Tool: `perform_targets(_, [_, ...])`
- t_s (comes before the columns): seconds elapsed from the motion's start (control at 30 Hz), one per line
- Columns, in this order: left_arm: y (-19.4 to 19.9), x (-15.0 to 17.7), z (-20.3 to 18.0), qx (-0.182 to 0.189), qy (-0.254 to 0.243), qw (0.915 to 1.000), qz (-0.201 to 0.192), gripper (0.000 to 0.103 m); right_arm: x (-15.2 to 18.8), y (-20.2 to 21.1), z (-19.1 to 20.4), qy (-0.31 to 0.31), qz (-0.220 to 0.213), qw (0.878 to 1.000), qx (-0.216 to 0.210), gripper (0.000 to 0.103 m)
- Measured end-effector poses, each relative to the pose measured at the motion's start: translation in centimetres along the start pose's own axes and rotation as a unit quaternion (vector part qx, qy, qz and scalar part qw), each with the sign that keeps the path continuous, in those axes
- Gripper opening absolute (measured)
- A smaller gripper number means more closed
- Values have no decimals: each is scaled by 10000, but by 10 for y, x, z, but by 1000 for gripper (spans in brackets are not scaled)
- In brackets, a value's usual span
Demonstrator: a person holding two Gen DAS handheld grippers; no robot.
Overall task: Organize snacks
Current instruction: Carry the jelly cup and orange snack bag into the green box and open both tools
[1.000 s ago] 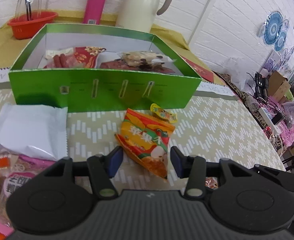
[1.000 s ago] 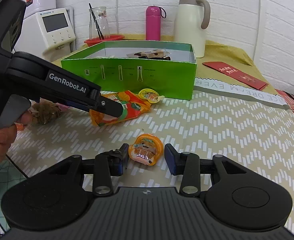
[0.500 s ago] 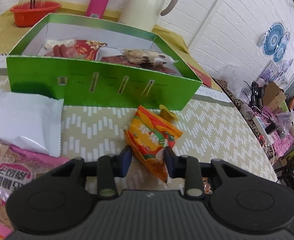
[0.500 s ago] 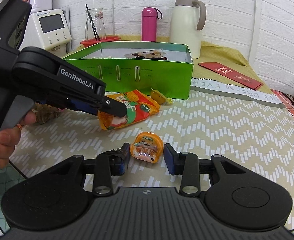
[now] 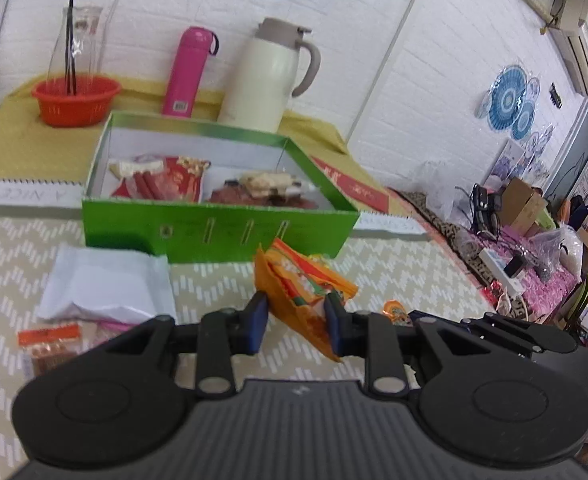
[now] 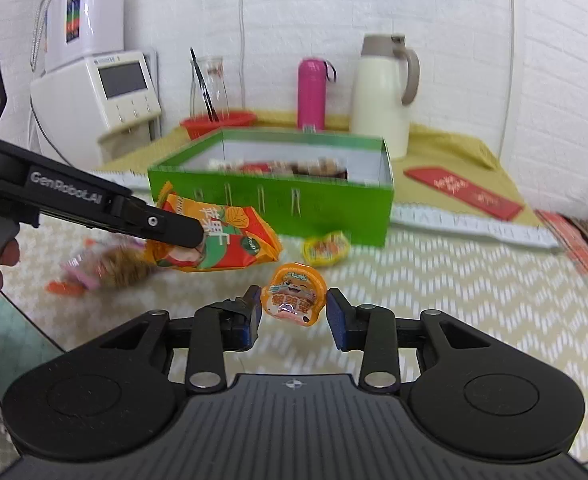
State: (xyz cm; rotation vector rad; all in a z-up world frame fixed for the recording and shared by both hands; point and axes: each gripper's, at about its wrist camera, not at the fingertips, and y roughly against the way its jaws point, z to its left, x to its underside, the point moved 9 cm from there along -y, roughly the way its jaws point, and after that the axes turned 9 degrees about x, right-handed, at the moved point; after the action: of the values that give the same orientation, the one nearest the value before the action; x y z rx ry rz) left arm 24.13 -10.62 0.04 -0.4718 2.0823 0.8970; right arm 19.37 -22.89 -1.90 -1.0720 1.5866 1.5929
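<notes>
My left gripper [image 5: 296, 318] is shut on an orange snack bag [image 5: 300, 294] and holds it above the patterned mat; the bag also shows in the right wrist view [image 6: 218, 236]. The open green box [image 5: 218, 232] with several snacks inside stands just beyond it. My right gripper [image 6: 294, 316] holds a small orange jelly cup [image 6: 294, 298] between its fingers, lifted off the mat, with a gap showing on the right side. A yellow jelly cup [image 6: 326, 248] lies on the mat in front of the box [image 6: 270, 204].
A white packet [image 5: 106, 284] and other snack packets [image 5: 50, 346] lie left of the box. A red basket [image 5: 76, 100], pink bottle [image 5: 190, 72] and cream thermos [image 5: 270, 76] stand behind it. A red envelope [image 6: 462, 192] lies at the right.
My left gripper closed on the orange bag and lifted it off the mat. My right gripper rose with the orange jelly cup between its fingers.
</notes>
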Motion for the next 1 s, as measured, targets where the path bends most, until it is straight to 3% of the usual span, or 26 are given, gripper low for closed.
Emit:
perform_targets(0.17, [26, -50, 4, -109, -86, 9981, -608, 27, -40, -8, 10, 76, -328, 9994, -87, 62])
perform_targets(0.33, [27, -87, 26, -363, 16, 9957, -856, 27, -72, -38, 19, -106, -441, 9988, -207, 62])
perform_targets(0.6, [-4, -103, 75, -722, 211, 9949, -665, 27, -94, -95, 31, -229, -318, 9991, -167, 63])
perform_targets(0.9, [-36, -97, 109, -773, 435, 9952, -404, 27, -93, -138, 47, -20, -105, 9997, -219, 64])
perform_targets(0.97, [-38, -98, 110, -773, 335, 9955, -439, 29, -91, -142, 52, 181, -94, 9995, -257, 66])
perform_targets(1.0, [-37, -99, 110, -771, 286, 9953, -511, 48, -89, -143, 53, 289, -125, 9992, -237, 72])
